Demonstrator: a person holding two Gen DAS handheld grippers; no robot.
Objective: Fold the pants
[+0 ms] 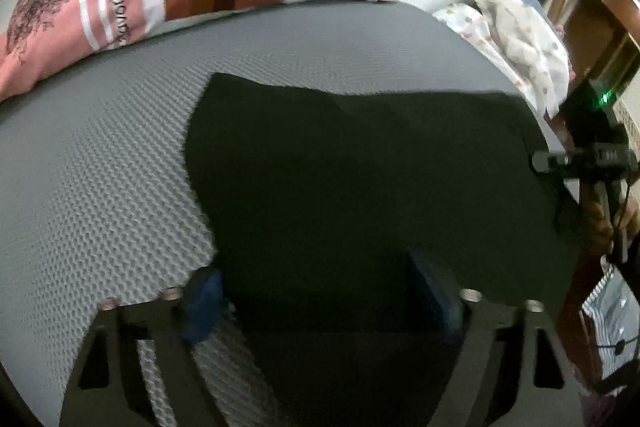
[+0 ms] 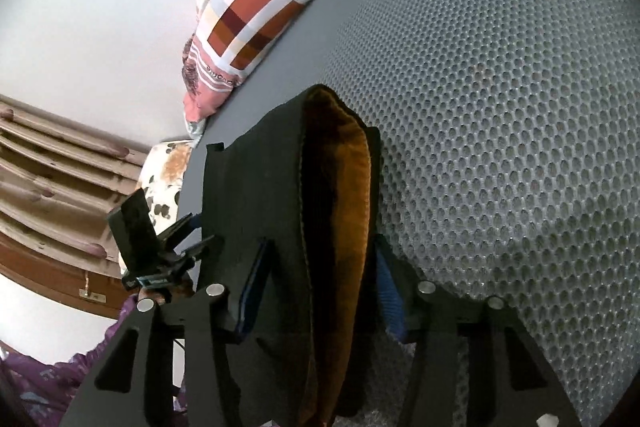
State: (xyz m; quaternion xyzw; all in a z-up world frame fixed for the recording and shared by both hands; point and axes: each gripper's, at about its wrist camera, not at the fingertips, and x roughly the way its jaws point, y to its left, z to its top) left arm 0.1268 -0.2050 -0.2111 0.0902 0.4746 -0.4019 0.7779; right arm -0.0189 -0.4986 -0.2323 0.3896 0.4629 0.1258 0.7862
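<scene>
Fold barely under way, by the look of it: black pants (image 1: 360,163) spread ahead of the left gripper (image 1: 320,299) on the grey mesh mattress (image 1: 100,155), jaws apart around an edge. Right gripper (image 2: 316,291) apart too, straddling the orange-lined waistband (image 2: 344,187); whether gripping, unclear. Halving and squaring-up seemingly still to do.

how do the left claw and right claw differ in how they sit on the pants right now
The left claw has its blue pads spread wide over flat dark pants; the right claw has its pads around a bunched waistband showing orange lining. The left claw's view is level; the right claw's is rolled sideways. Both have cloth between their pads, over the grey mesh mat.
</scene>
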